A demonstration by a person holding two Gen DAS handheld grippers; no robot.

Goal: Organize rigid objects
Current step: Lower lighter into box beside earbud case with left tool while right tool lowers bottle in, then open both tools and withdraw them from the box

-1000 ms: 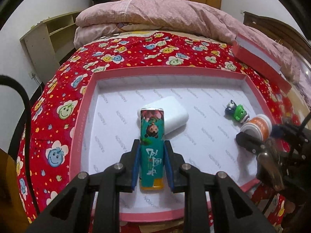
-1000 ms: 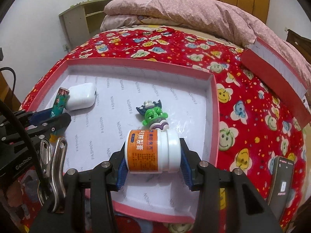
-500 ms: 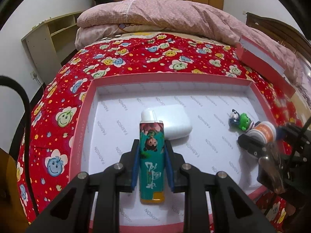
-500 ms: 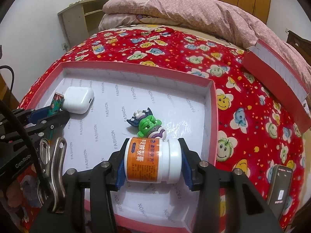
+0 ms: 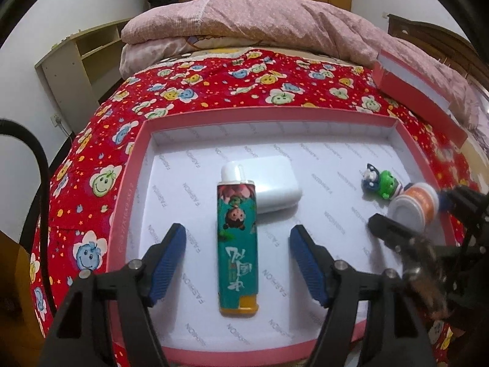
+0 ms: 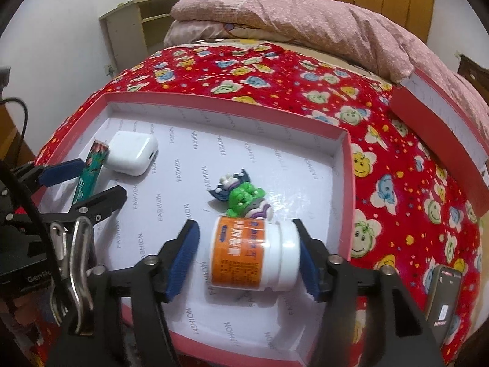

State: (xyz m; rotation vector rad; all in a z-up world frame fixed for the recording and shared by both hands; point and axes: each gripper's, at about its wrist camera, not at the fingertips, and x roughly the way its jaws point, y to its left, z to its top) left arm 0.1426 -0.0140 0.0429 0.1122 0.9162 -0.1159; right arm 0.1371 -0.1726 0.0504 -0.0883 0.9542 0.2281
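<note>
- The left claw is opening; the teal cartoon-printed plastic lighter lies released between its blue pads, flat on the floor of the shallow pink-rimmed cardboard box on the bed, its far end touching a white rounded earbud case.
- The right claw is opening too; the orange-labelled white plastic jar lies on its side between the pads, just beside a green toy figure.
- Both claws should lift straight clear, judging by the jar's tendency to roll.
- The box lining repeats "FASHION"; the labels' writing is unreadable.

Lighter, case, toy and bottle in box on bed.
</note>
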